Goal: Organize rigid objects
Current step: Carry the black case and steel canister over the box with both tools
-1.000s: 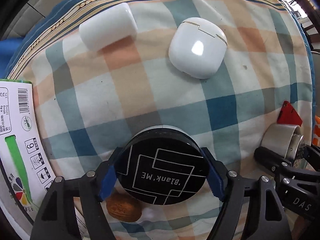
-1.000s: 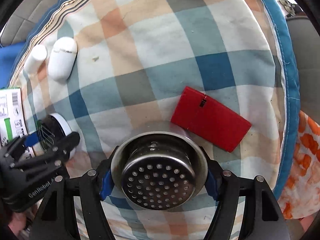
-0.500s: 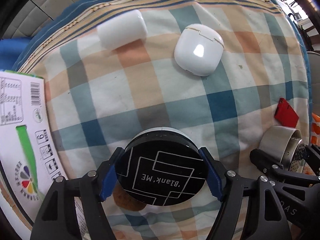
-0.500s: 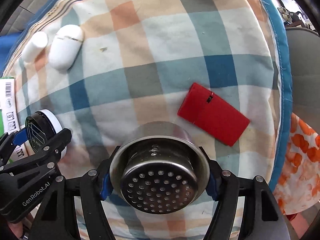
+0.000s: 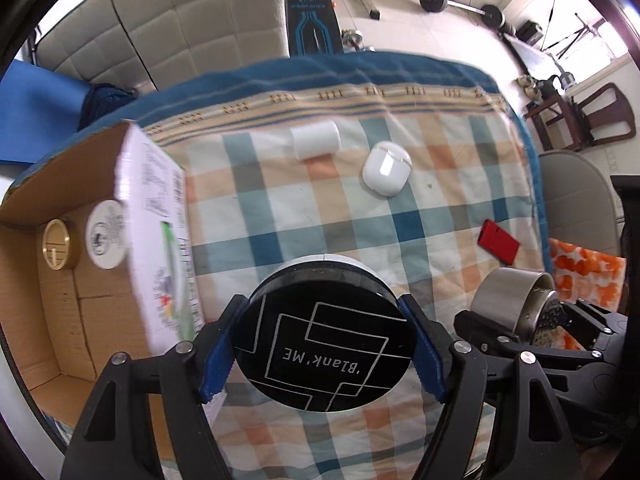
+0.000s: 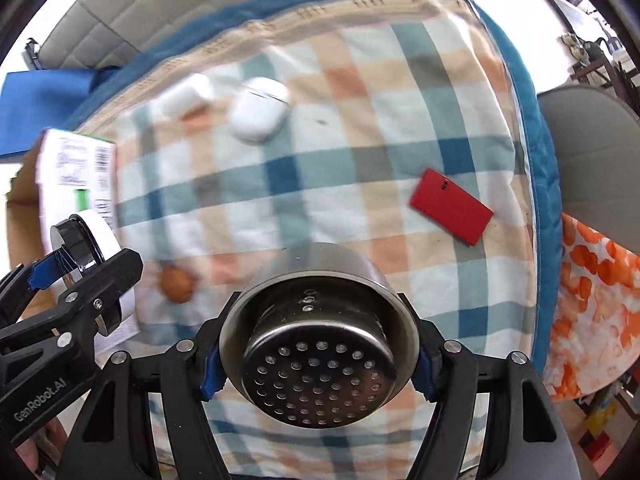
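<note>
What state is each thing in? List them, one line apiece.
Left tongs: shut on black round tin.
Right tongs: shut on steel strainer.
Cardboard box: open, gold lid and white lid inside.
White earbud case: closed, on cloth.
White cylinder: lying on side.
Red case: flat on cloth.

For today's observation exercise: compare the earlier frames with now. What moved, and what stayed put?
Both hand-held grippers rose away from the checked cloth: the left lifting the round black "Blank ME" tin, the right the perforated steel cup. The open cardboard box came into view. Both grips, white cases and red card stayed unchanged.
</note>
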`<state>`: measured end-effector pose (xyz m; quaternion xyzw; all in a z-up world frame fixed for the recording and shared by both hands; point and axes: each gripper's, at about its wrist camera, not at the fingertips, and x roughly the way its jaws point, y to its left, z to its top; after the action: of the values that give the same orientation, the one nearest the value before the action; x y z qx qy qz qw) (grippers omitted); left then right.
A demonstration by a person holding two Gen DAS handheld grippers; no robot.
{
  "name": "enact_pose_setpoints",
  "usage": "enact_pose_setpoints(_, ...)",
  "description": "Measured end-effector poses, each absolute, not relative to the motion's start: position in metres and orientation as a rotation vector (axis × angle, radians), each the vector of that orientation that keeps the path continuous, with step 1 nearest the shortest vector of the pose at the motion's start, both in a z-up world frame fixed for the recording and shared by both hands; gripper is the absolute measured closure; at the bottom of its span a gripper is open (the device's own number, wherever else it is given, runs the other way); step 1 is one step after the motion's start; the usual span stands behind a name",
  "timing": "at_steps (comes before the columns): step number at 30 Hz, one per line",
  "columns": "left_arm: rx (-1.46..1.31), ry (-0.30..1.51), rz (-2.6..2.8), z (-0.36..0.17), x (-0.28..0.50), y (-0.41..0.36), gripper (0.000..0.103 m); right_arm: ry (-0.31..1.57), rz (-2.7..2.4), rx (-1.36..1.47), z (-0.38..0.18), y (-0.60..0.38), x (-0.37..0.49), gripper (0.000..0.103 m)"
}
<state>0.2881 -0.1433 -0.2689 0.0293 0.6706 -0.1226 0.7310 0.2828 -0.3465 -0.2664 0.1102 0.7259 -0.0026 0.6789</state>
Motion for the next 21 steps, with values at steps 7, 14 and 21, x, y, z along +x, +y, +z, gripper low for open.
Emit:
enact_pose_setpoints(7, 0.003, 1.382, -0.250, -0.222, 0.288, -0.060, 0.030, 1.559, 0.096, 0.259, -0.219, -0.268, 0.277, 0.031)
enact_pose_setpoints(14, -0.015, 1.342, -0.155, -0.197, 0.288, 0.038, 0.030, 1.540, 0.214, 0.231, -0.211, -0.153, 0.285, 0.030)
enact_pose_setpoints(21, -0.014, 1.365, -0.053, -0.212, 0.295, 0.131, 0.030, 1.585, 0.280, 0.194, -0.228, -0.052, 0.298, 0.030)
